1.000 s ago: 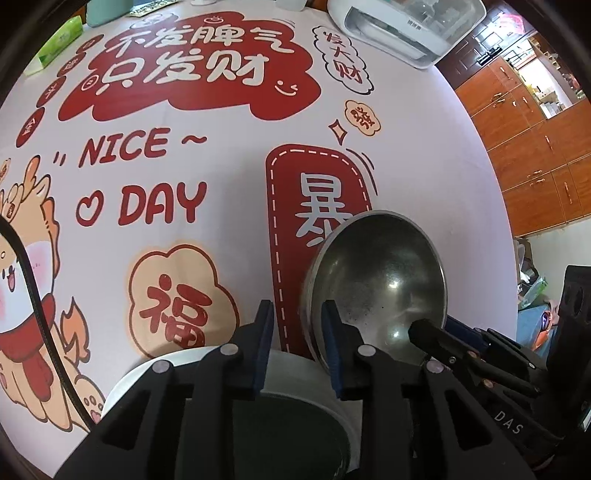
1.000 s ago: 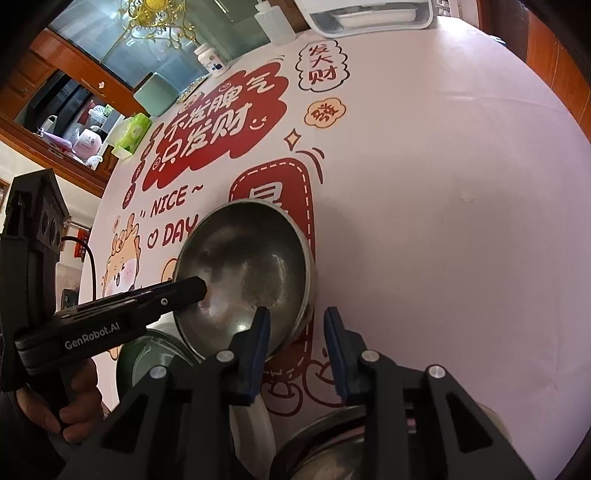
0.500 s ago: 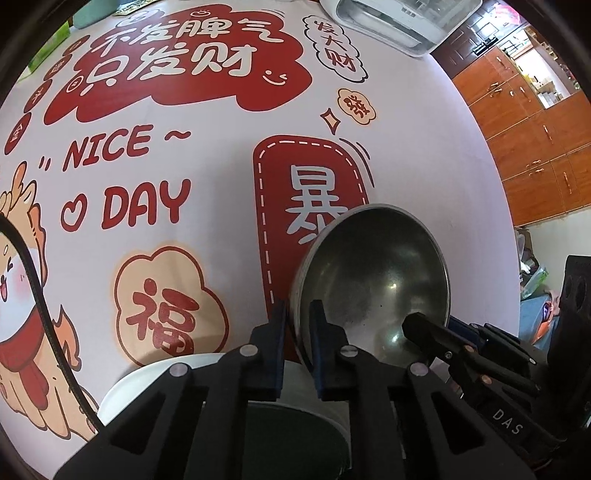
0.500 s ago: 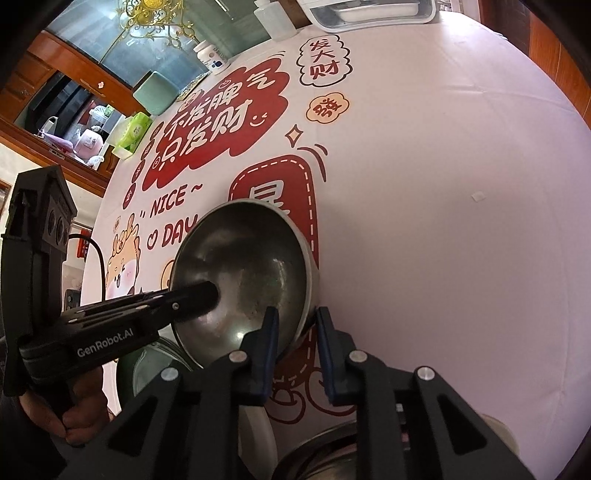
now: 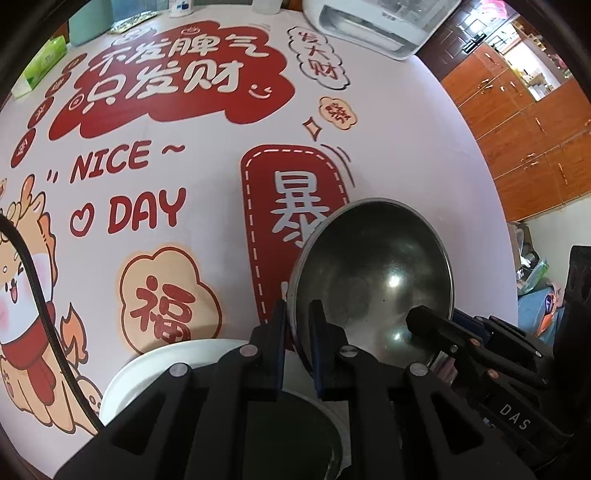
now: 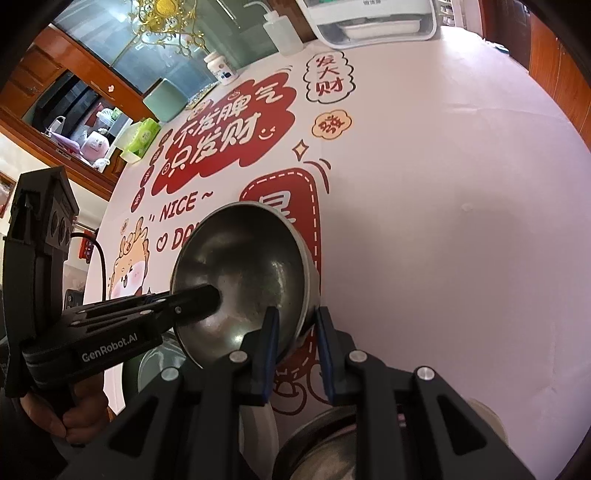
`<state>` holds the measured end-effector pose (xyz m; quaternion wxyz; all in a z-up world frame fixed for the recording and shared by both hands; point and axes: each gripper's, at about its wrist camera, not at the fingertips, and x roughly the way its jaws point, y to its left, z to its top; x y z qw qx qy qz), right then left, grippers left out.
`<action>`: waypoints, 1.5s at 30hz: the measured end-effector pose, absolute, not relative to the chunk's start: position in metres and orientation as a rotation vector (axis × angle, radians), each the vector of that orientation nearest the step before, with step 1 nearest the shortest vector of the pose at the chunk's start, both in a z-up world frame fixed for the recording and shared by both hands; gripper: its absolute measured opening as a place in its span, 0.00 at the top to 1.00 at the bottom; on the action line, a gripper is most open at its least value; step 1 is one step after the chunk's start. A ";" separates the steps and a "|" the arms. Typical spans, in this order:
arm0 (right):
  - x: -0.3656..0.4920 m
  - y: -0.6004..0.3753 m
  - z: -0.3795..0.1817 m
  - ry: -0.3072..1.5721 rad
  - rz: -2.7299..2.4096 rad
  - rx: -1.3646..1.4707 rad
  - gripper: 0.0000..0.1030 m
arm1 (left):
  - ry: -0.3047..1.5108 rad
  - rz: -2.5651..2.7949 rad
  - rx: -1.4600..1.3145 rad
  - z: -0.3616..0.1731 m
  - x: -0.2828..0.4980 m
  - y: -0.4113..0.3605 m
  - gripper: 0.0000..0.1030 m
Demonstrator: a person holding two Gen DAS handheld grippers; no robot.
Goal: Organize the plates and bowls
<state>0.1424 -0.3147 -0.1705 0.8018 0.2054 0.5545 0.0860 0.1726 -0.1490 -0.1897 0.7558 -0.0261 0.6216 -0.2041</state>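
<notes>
A steel bowl (image 5: 373, 280) is tilted above the printed tablecloth, held from both sides. My left gripper (image 5: 297, 314) is shut on its left rim, one pad inside and one outside. My right gripper (image 6: 295, 317) is shut on the opposite wall of the same steel bowl (image 6: 251, 266). One of the left fingers (image 6: 199, 301) reaches into the bowl in the right wrist view. Under my left gripper lies a white plate (image 5: 177, 354) with a dark bowl (image 5: 295, 424) in it. A second steel bowl (image 6: 325, 443) sits near the table's front edge.
A white appliance (image 5: 373, 22) stands at the table's far edge, with a squeeze bottle (image 6: 280, 29), a green box (image 6: 166, 99) and a tissue pack (image 5: 40, 66) along the back left. Wooden cabinets (image 5: 517, 129) stand to the right. A person's hand (image 6: 48, 417) holds the left gripper.
Both grippers have closed on the steel bowl's rim: the left jaws stood open around it a second ago, the right narrowed too. The bowl has tipped up slightly.
</notes>
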 end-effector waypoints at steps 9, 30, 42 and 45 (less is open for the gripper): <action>0.118 -0.320 -0.147 1.126 0.173 0.426 0.81 | 1.285 -0.475 -0.035 -0.165 0.148 -0.155 0.91; 0.037 -0.345 -0.117 1.025 0.117 0.438 0.81 | 1.172 -0.554 0.004 -0.125 0.065 -0.184 0.89; 0.000 -0.365 -0.121 1.023 0.098 0.458 0.81 | 1.177 -0.573 0.032 -0.126 0.025 -0.206 0.88; -0.005 -0.369 -0.124 1.033 0.094 0.460 0.81 | 1.192 -0.574 0.044 -0.130 0.020 -0.212 0.88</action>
